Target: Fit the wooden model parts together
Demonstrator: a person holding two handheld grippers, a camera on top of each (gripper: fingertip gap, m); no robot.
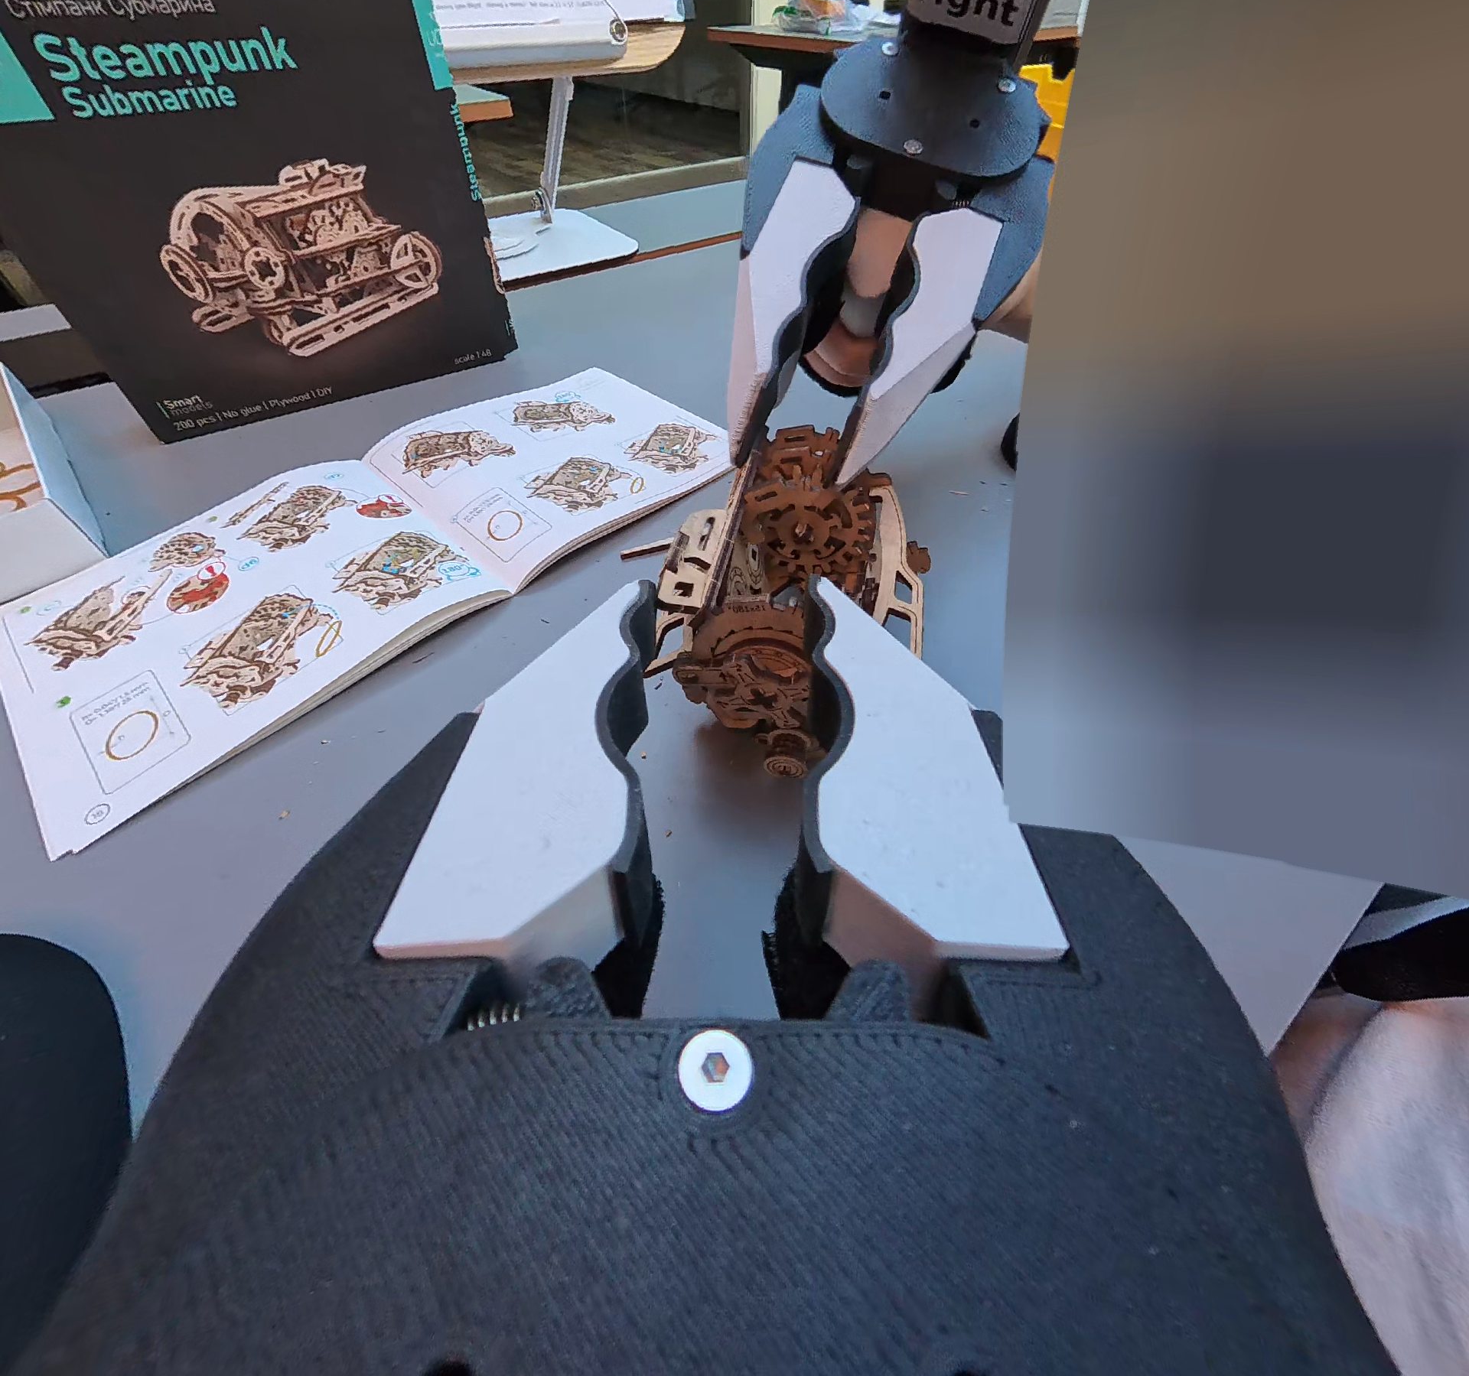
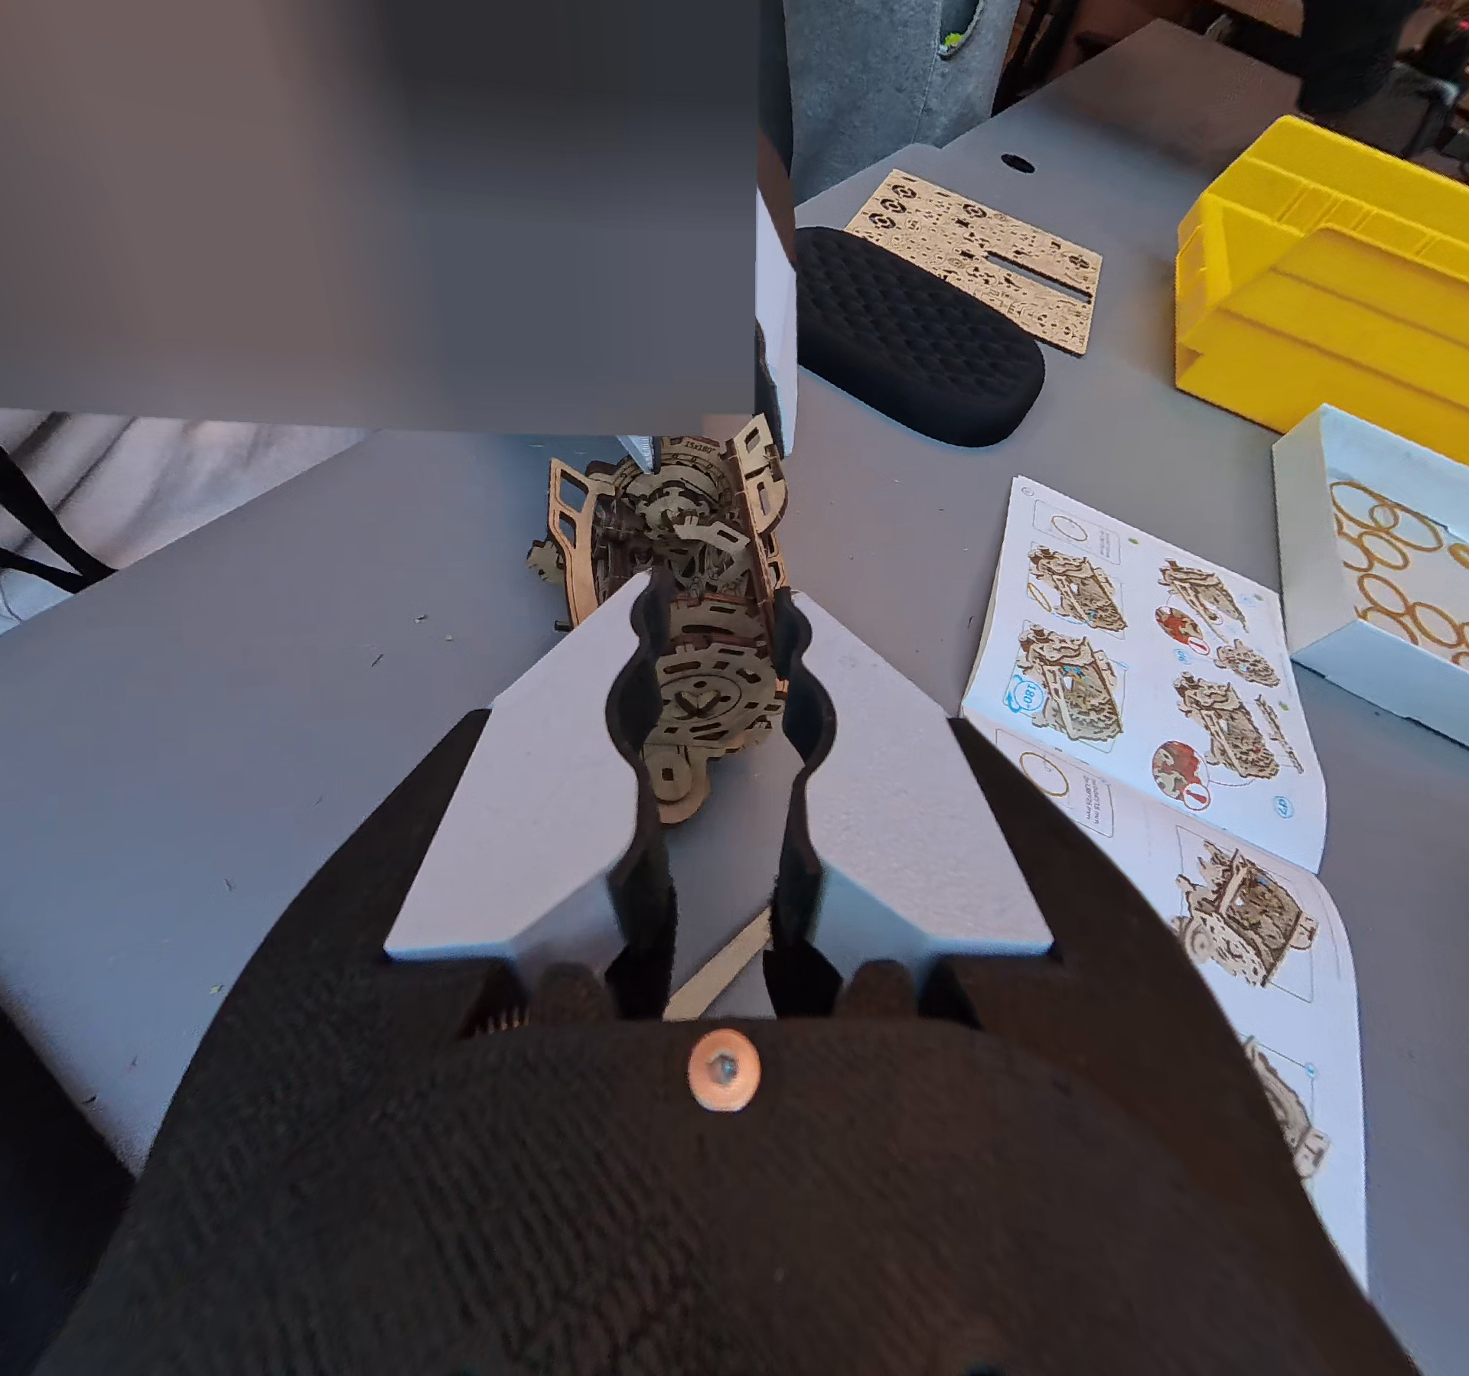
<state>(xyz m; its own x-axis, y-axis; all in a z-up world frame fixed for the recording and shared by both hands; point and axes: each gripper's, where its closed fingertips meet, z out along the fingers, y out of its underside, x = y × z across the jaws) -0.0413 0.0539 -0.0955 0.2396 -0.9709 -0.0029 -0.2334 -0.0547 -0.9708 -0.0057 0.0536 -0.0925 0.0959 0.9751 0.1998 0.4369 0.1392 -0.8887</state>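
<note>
A part-built wooden model (image 1: 763,623) of gears and pale side frames stands on the grey table (image 1: 636,321). My left gripper (image 1: 727,595) reaches in from the near side. Its jaws flank the model's near, drum-shaped end, and the fingertips (image 1: 843,623) press against its sides. My right gripper (image 1: 795,460) comes down from the far side, shut on the model's upper gear end. In the right wrist view the model (image 2: 715,670) sits between the right gripper's (image 2: 719,591) fingers. A blur patch hides the left gripper there.
The kit's dark box (image 1: 238,185) stands at the back left with the open instruction booklet (image 1: 318,583) in front of it. The right wrist view shows a black pad (image 2: 914,336), a wooden part sheet (image 2: 986,257), a yellow bin (image 2: 1335,273), a white box of rubber bands (image 2: 1391,567) and a loose wooden strip (image 2: 715,964).
</note>
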